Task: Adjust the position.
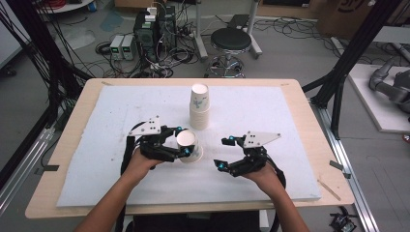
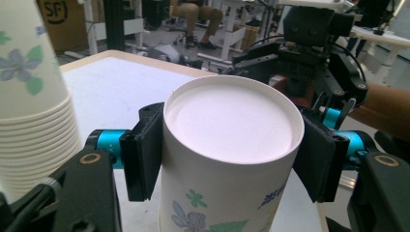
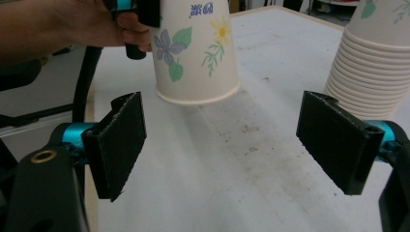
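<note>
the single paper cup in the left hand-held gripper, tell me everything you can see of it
The paper cup is white with printed blue and yellow flowers, green leaves and small blue lettering. It is held upside down: its flat recessed base faces up and its rolled rim hangs just above the white mat, slightly tilted, touching nothing below. The left hand-held gripper clamps its sides near the base with both black pads. It sits just in front of the cup stack, apart from it.
</note>
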Demonstrator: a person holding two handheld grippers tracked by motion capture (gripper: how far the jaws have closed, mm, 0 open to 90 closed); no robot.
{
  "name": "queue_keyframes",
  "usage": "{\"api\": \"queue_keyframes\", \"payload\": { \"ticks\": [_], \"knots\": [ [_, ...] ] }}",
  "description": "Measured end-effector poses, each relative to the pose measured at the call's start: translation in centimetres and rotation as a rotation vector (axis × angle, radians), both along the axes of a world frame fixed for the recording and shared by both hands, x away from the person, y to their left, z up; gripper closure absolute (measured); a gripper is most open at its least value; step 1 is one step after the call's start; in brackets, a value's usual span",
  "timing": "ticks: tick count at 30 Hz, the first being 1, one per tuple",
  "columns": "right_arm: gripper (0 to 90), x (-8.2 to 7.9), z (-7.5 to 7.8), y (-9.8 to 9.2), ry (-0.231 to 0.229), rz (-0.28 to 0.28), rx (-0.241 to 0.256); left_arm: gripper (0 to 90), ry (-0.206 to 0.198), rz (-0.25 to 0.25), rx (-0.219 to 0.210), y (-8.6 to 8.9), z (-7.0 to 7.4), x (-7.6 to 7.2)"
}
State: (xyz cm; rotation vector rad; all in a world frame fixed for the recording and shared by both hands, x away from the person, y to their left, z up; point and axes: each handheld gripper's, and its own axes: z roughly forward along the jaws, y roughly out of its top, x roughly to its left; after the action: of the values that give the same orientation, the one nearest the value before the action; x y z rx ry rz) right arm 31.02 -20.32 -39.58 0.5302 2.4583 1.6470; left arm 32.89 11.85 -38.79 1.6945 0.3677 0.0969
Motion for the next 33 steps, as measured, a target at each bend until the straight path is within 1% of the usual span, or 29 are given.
{"api": "queue_keyframes", "payload": {
  "ticks": [4, 6, 7, 8, 9, 10, 12, 13, 15, 16, 17, 19, 21, 25, 27, 29, 30, 33],
  "knots": [
    [18.0, -0.1, 0.0, 0.3, 0.008, 0.015, 0.004, 34.4, 0.001, -0.030, 0.003, -0.8, 0.2, -0.3],
    [18.1, -0.1, -0.1, 0.7, -0.003, 0.026, 0.003, 34.4, -0.001, -0.043, 0.003, -1.1, 0.3, -0.4],
    [18.1, -0.2, 0.0, 1.0, 0.011, 0.046, -0.004, 34.4, -0.004, -0.051, 0.010, -1.2, 0.5, -0.5],
    [18.1, -0.2, 0.0, 1.0, 0.011, 0.046, -0.004, 34.4, -0.004, -0.056, 0.009, -1.4, 0.6, -0.5],
    [18.1, 0.0, 0.0, 1.2, -0.012, 0.031, -0.009, 34.4, -0.007, -0.065, 0.010, -1.5, 0.6, -0.6],
    [18.1, -0.1, 0.0, 1.5, 0.005, 0.058, -0.012, 34.4, -0.005, -0.069, 0.012, -1.6, 0.7, -0.6],
    [18.1, 0.0, 0.0, 1.8, -0.003, 0.065, -0.013, 34.5, -0.006, -0.082, 0.011, -1.9, 0.8, -0.6],
    [18.1, -0.1, 0.1, 2.0, 0.004, 0.074, -0.009, 34.5, -0.007, -0.088, 0.014, -2.0, 0.8, -0.7],
    [18.1, 0.0, 0.1, 2.1, 0.002, 0.078, -0.011, 34.5, 0.001, -0.098, 0.007, -2.3, 0.8, -0.7],
    [18.1, 0.0, 0.1, 2.5, 0.003, 0.095, -0.010, 34.5, 0.003, -0.112, -0.003, -2.4, 0.8, -0.8],
    [18.1, 0.0, 0.1, 2.5, 0.003, 0.095, -0.010, 34.5, 0.003, -0.112, -0.003, -2.4, 0.8, -0.8],
    [18.4, 0.0, 0.0, 3.1, 0.011, 0.119, -0.016, 34.6, 0.005, -0.128, -0.007, -2.6, 0.8, -0.9],
    [19.1, 0.0, -0.1, 3.3, 0.014, 0.135, -0.011, 34.6, 0.007, -0.130, -0.010, -2.7, 0.8, -0.9],
    [19.2, 0.0, -0.2, 3.7, 0.022, 0.155, -0.006, 34.6, 0.018, -0.146, -0.041, -2.8, 0.9, -0.9],
    [21.5, 0.0, -0.3, 3.8, 0.029, 0.166, -0.001, 34.7, 0.023, -0.153, -0.048, -2.9, 0.8, -0.9],
    [23.5, 0.1, -0.3, 3.9, 0.023, 0.172, -0.002, 34.8, 0.021, -0.158, -0.044, -3.0, 0.8, -1.0],
    [24.0, 0.1, -0.4, 3.8, 0.031, 0.176, 0.002, 34.8, 0.021, -0.158, -0.046, -3.0, 0.8, -1.0],
    [25.7, 0.2, -0.4, 3.8, 0.035, 0.175, 0.003, 34.8, 0.024, -0.157, -0.053, -3.1, 0.8, -0.9]
  ]
}}
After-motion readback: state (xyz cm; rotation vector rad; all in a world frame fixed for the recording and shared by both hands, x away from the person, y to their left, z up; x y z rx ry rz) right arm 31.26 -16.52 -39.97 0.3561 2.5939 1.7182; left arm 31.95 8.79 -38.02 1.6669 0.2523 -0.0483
